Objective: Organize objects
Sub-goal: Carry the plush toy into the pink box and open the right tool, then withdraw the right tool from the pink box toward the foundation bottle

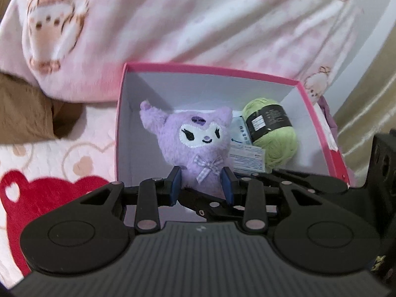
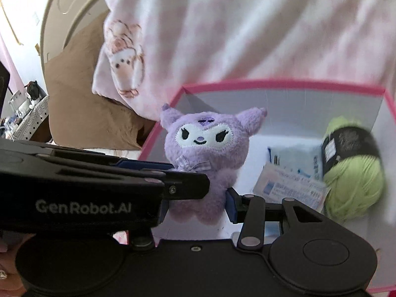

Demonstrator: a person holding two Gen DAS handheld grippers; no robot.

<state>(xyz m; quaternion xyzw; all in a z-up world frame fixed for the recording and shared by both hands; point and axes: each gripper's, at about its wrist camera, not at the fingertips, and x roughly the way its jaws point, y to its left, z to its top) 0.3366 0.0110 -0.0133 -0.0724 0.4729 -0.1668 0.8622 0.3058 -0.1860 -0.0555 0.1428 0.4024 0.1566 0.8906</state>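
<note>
A purple plush toy (image 1: 195, 143) with a white face is held over the pink-rimmed white box (image 1: 212, 70). My left gripper (image 1: 201, 185) has its blue pads on both sides of the plush's lower body. My right gripper (image 2: 198, 203) also grips the plush (image 2: 205, 153) at its lower body; the left gripper's body crosses that view at left. In the box lie a green yarn ball (image 1: 274, 133) with a black label and a pale blue packet (image 1: 243, 148). They show in the right wrist view too, yarn (image 2: 354, 178) and packet (image 2: 292, 173).
A pink patterned blanket (image 1: 198, 17) is bunched behind the box. A brown cushion (image 1: 27, 113) lies at left. The bedspread (image 1: 61, 168) with red hearts is under the box. A shelf with small items (image 2: 27, 113) stands far left.
</note>
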